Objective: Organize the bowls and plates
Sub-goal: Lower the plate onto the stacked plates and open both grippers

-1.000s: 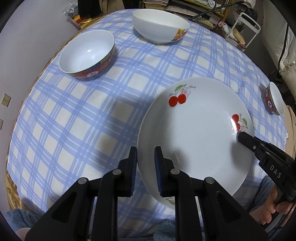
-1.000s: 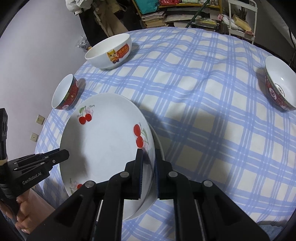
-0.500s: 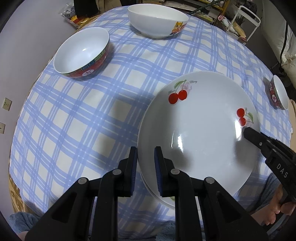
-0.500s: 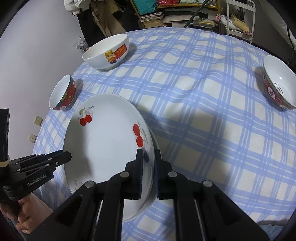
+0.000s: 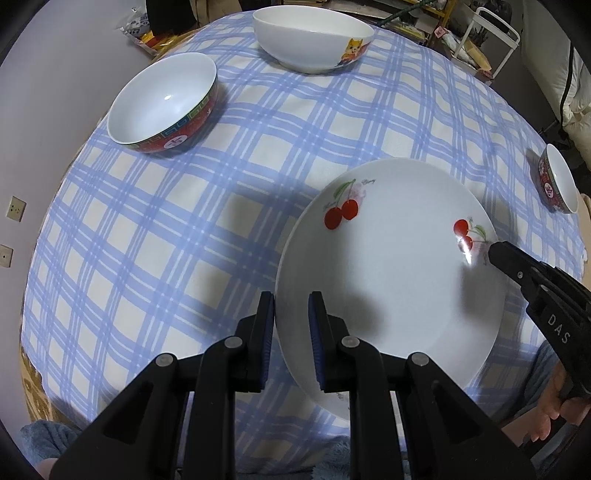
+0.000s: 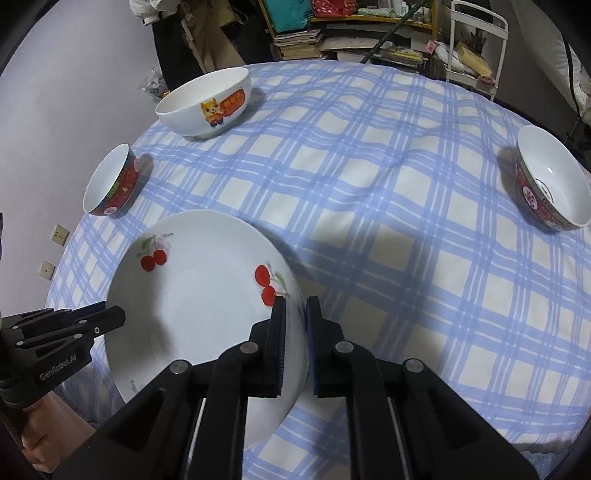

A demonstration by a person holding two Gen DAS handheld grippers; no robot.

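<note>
A white plate with red cherries (image 5: 391, 280) (image 6: 199, 317) is held between both grippers above the checked tablecloth. My left gripper (image 5: 291, 321) is shut on its left rim. My right gripper (image 6: 295, 325) is shut on its right rim; it also shows in the left wrist view (image 5: 517, 269). The left gripper shows at the lower left of the right wrist view (image 6: 92, 325). The earlier second plate under it is out of sight. A red-sided bowl (image 5: 162, 103) (image 6: 110, 181) and a white bowl with a cat picture (image 5: 314, 37) (image 6: 207, 103) stand at the back left.
Another red-sided bowl (image 6: 550, 181) (image 5: 557, 181) stands near the table's right edge. The round table has a blue checked cloth (image 6: 388, 184). Shelves with books (image 6: 332, 33) and a white cart (image 6: 476, 44) stand behind the table.
Both grippers have lifted the cherry plate higher and tilted it. The second plate seen under it earlier is no longer visible.
</note>
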